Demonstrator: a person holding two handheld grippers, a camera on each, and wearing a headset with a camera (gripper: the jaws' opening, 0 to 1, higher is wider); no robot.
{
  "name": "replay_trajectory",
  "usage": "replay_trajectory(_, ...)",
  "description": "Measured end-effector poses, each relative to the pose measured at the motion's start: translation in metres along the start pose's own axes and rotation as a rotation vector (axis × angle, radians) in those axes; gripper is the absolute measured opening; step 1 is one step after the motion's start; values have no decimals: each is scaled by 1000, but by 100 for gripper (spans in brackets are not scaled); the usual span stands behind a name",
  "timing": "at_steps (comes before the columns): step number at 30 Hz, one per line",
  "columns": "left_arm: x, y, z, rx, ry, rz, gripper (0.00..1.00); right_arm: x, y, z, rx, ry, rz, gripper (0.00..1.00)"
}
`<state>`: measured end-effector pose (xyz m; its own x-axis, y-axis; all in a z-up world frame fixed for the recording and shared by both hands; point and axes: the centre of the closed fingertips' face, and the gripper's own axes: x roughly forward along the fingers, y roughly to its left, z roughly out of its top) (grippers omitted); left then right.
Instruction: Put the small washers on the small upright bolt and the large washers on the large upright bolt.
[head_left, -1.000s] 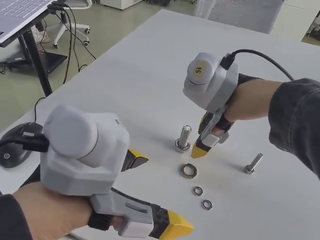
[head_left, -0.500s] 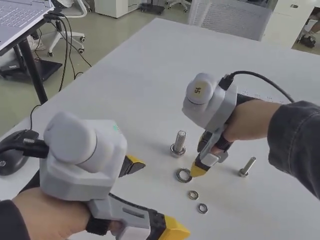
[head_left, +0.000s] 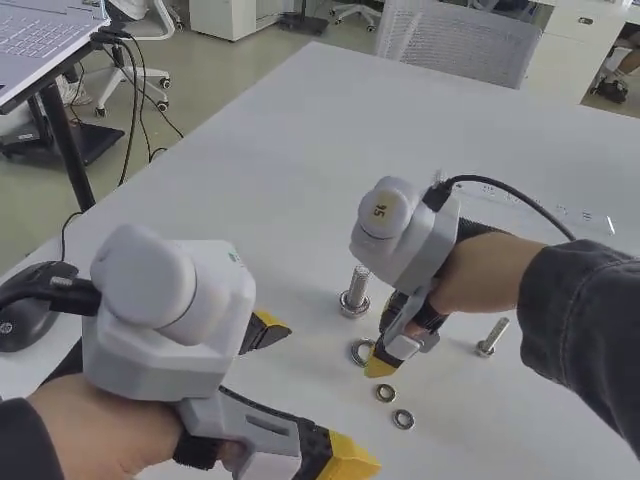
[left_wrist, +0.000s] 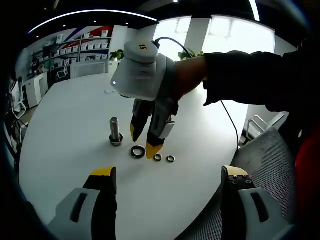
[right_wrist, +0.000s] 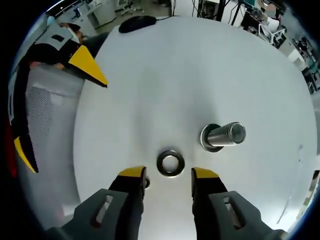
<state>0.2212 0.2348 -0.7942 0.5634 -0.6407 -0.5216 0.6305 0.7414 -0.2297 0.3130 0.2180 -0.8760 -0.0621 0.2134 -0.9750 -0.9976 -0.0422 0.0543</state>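
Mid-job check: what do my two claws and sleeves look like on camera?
The left claw and right claw match: pale grey rounded housings, dark jaws with yellow tips. The right one carries a round yellow numbered sticker and a black cable at its back. The sleeve is dark grey.

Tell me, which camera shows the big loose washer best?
The right gripper view: the large washer lies whole and close between the open jaws. In the head view the right gripper partly covers it. The left gripper view shows it small and far off.

Right hand-held gripper: grey-white shell, yellow fingertips, black cable, dark sleeve.
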Motion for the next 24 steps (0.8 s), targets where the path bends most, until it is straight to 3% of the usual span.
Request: replay_trajectory(24,0,0,0,-1,-4,3,85,6,-1,2,-72,26,-45,30)
